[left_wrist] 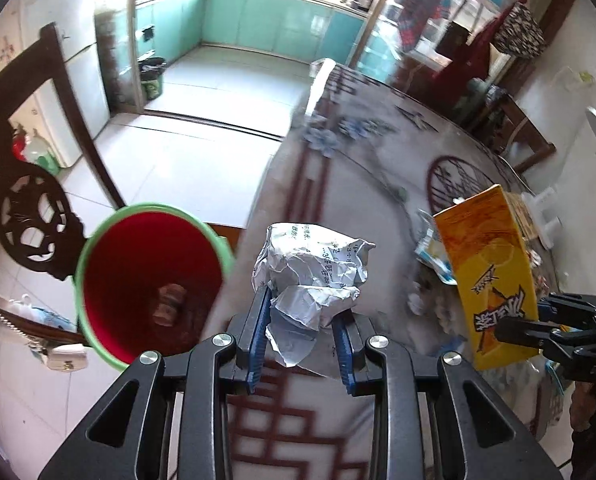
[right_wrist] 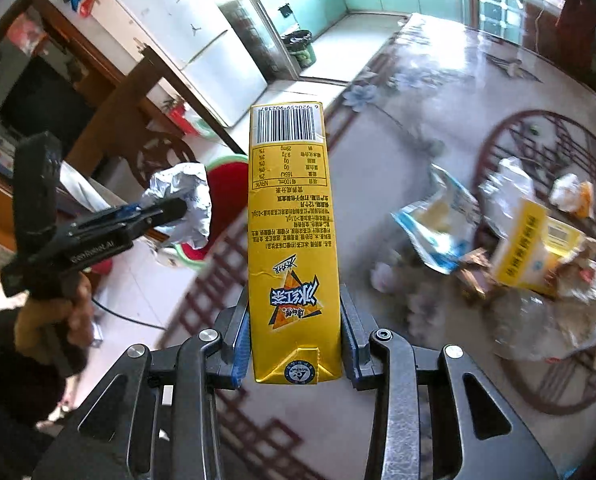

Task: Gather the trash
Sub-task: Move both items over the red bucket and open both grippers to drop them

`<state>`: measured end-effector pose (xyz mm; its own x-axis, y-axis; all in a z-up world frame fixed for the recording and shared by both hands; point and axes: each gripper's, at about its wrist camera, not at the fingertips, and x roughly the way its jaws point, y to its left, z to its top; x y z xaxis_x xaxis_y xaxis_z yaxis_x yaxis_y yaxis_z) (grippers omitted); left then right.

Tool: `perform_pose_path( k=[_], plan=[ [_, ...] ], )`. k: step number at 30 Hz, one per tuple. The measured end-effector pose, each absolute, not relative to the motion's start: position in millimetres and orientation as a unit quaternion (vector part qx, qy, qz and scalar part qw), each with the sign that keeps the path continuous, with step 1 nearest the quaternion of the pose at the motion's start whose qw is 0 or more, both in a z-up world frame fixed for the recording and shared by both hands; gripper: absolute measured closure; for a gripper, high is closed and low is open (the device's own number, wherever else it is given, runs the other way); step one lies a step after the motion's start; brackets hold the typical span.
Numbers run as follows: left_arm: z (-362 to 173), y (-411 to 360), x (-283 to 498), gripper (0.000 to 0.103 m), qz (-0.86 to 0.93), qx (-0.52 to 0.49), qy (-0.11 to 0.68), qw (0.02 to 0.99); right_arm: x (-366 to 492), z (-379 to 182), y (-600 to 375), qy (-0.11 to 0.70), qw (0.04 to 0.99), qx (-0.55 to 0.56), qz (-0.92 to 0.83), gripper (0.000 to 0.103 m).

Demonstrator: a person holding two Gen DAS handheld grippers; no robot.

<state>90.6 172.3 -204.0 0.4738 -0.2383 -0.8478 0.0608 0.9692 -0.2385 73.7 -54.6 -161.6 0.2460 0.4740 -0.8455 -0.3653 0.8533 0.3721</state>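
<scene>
My left gripper [left_wrist: 303, 312] is shut on a crumpled ball of printed paper [left_wrist: 312, 270] and holds it above the table edge, just right of a red bin with a green rim [left_wrist: 150, 284]. The paper ball also shows in the right wrist view [right_wrist: 186, 204], with the bin [right_wrist: 226, 176] behind it. My right gripper [right_wrist: 294, 320] is shut on a tall yellow drink carton [right_wrist: 292, 240] and holds it above the table. The carton also shows at the right of the left wrist view [left_wrist: 494, 276].
The patterned table [right_wrist: 398, 140] carries a heap of trash at the right: a blue and white wrapper [right_wrist: 438, 224], a yellow box [right_wrist: 534, 248], a clear plastic bottle [right_wrist: 546, 320] and paper scraps. A dark carved chair [left_wrist: 30, 216] stands left of the bin.
</scene>
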Motion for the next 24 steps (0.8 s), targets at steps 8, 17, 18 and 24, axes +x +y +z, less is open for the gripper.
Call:
perform_pose_path(
  k=[8,17,18,24],
  plan=[
    [-212,246,97,0.077,-0.035,-0.106,0.503,0.857,96,-163,-4,0.558,0.774,0.059,0.292,0.068],
    [-229,309,110,0.077,0.001,-0.12,0.508,0.853,121,-180,59,0.573,0.759,0.058,0.305,0.068],
    [-231,314,112,0.077,0.005,-0.12,0.509,0.852,123,-182,64,0.575,0.757,0.059,0.305,0.068],
    [-242,331,125,0.077,0.015,-0.125,0.515,0.848,132,-188,87,0.584,0.75,0.053,0.305,0.068]
  ],
)
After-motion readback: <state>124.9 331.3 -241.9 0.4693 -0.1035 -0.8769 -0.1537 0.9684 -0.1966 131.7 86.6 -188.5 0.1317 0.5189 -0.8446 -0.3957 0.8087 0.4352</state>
